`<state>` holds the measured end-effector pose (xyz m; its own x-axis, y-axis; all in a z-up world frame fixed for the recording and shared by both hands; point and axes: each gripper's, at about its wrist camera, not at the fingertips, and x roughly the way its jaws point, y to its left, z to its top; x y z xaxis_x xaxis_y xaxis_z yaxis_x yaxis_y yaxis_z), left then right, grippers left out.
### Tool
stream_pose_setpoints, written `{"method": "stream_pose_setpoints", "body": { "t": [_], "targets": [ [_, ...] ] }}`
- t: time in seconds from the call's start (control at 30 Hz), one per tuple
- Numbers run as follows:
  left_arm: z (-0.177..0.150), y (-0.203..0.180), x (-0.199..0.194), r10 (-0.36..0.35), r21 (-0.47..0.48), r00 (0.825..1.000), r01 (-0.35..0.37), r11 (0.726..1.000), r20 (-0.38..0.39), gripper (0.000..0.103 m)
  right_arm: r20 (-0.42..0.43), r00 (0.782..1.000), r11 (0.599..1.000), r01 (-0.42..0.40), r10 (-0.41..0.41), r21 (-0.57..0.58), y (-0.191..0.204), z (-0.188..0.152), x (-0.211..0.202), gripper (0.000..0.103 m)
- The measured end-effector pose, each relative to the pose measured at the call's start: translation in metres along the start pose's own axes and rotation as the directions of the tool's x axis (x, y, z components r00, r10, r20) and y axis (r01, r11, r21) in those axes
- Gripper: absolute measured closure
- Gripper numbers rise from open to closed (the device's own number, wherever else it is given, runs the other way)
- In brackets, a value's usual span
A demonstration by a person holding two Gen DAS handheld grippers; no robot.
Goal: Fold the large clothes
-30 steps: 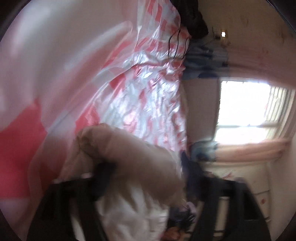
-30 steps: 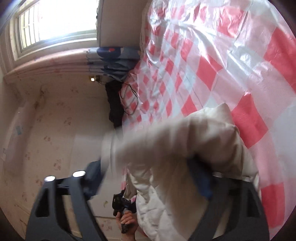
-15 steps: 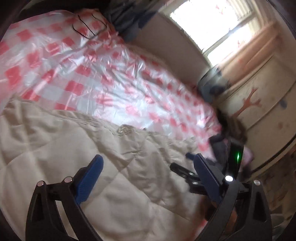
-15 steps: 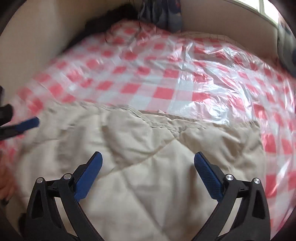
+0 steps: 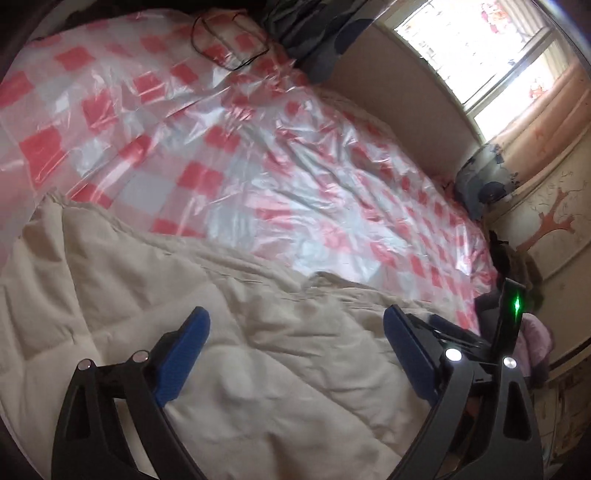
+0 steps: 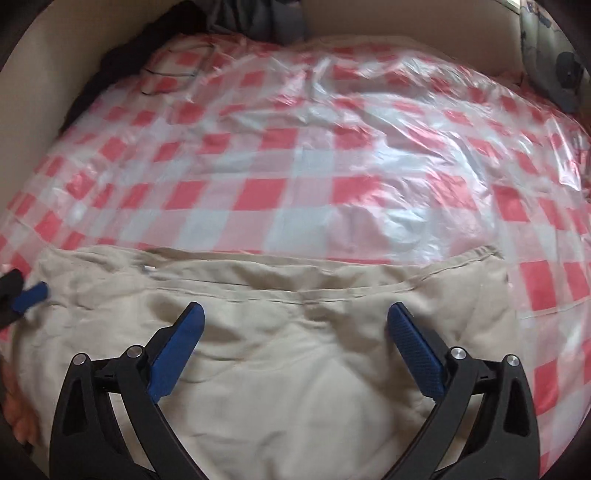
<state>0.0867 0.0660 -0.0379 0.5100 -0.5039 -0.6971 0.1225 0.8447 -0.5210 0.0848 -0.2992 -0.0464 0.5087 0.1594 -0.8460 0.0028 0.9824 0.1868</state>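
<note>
A beige quilted garment point(image 5: 155, 317) point(image 6: 280, 354) lies spread along the near edge of a bed covered with a red-and-white checked plastic sheet point(image 5: 280, 177) point(image 6: 295, 170). My left gripper point(image 5: 295, 328) hovers open over the garment's middle, nothing between its blue pads. Above the garment's near half my right gripper point(image 6: 295, 325) is open too, and holds nothing. In the left wrist view the other gripper point(image 5: 509, 325) shows at the right with a green light. The right wrist view catches a blue fingertip point(image 6: 31, 295) at the garment's left edge.
Dark clothes point(image 5: 306, 33) are piled at the bed's far end by a beige headboard wall point(image 5: 399, 92). A black cable point(image 5: 229, 40) lies on the sheet. A window point(image 5: 480, 48) and curtain are at the right. A hand point(image 6: 16, 410) shows at the lower left.
A second ago both grippers were shut on the bunched garment, held up. They let it go, it now lies flat on the bed, and both grippers are open above it.
</note>
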Motion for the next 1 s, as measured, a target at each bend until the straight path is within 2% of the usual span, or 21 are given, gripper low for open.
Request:
{"method": "stream_pose_setpoints", "body": {
  "t": [0.03, 0.1, 0.2, 0.27, 0.33, 0.4, 0.5, 0.57, 0.6, 0.63, 0.67, 0.77, 0.83, 0.9, 1.0],
  "targets": [
    [0.002, 0.01, 0.013, 0.007, -0.019, 1.0, -0.008, 1.0, -0.015, 0.012, -0.048, 0.999, 1.0, 0.003, -0.002, 0.017, -0.008, 0.002, 0.021, 0.007],
    [0.001, 0.027, 0.039, -0.026, -0.046, 0.999, 0.025, 0.999, -0.022, 0.012, -0.058, 0.997, 0.997, -0.04, 0.043, 0.063, -0.021, 0.0, 0.044, 0.006],
    [-0.002, 0.017, 0.058, 0.055, 0.027, 0.998, -0.055, 0.998, -0.019, 0.01, -0.078, 0.996, 0.997, -0.038, 0.043, 0.06, -0.021, 0.008, 0.057, 0.006],
    [-0.003, 0.013, 0.056, 0.071, 0.048, 0.997, -0.069, 0.996, -0.032, 0.01, -0.099, 0.992, 0.995, -0.067, 0.074, 0.069, -0.026, 0.012, 0.056, 0.006],
    [-0.001, 0.015, 0.036, 0.033, -0.001, 0.999, -0.033, 0.999, -0.032, 0.01, -0.051, 0.994, 0.992, -0.088, 0.092, 0.088, -0.031, 0.009, 0.027, 0.006],
    [-0.002, 0.013, 0.004, -0.005, -0.024, 1.0, 0.005, 1.0, 0.011, 0.01, 0.034, 0.99, 0.987, -0.138, 0.136, 0.078, -0.029, -0.002, -0.018, 0.006],
    [-0.015, 0.01, -0.028, 0.008, 0.033, 0.998, -0.01, 0.999, 0.066, 0.01, 0.113, 0.982, 0.988, -0.152, 0.152, -0.002, -0.018, -0.028, -0.063, 0.006],
    [-0.026, 0.021, -0.026, 0.059, 0.061, 0.996, -0.063, 0.996, 0.072, 0.01, 0.105, 0.988, 0.993, -0.103, 0.109, -0.061, -0.013, -0.05, -0.057, 0.006],
    [-0.031, 0.032, -0.018, 0.06, 0.056, 0.997, -0.064, 0.996, 0.058, 0.01, 0.074, 0.993, 0.993, -0.091, 0.097, -0.072, -0.014, -0.057, -0.04, 0.006],
    [-0.037, 0.043, -0.009, 0.024, 0.051, 0.998, -0.027, 0.998, 0.057, 0.01, 0.073, 0.988, 0.989, -0.134, 0.138, -0.057, -0.022, -0.068, -0.019, 0.006],
    [-0.04, 0.044, -0.005, 0.034, 0.072, 0.996, -0.039, 0.997, 0.077, 0.01, 0.117, 0.979, 0.986, -0.165, 0.168, -0.034, -0.028, -0.073, -0.016, 0.006],
    [-0.042, 0.032, 0.006, 0.109, 0.124, 0.992, -0.116, 0.985, 0.064, 0.008, 0.086, 0.984, 0.987, -0.155, 0.158, -0.04, -0.026, -0.067, -0.016, 0.006],
    [-0.039, 0.029, -0.001, 0.12, 0.113, 0.992, -0.125, 0.986, 0.048, 0.008, 0.055, 0.988, 0.99, -0.139, 0.141, -0.035, -0.025, -0.063, -0.028, 0.006],
    [-0.041, 0.029, -0.027, 0.073, 0.068, 0.993, -0.079, 0.995, 0.09, 0.008, 0.123, 0.978, 0.986, -0.163, 0.166, -0.033, -0.019, -0.067, -0.061, 0.006],
    [-0.052, 0.032, -0.053, 0.063, 0.087, 0.986, -0.077, 0.993, 0.157, 0.007, 0.194, 0.96, 0.972, -0.173, 0.203, -0.16, 0.011, -0.083, -0.098, 0.006]
  ]
}}
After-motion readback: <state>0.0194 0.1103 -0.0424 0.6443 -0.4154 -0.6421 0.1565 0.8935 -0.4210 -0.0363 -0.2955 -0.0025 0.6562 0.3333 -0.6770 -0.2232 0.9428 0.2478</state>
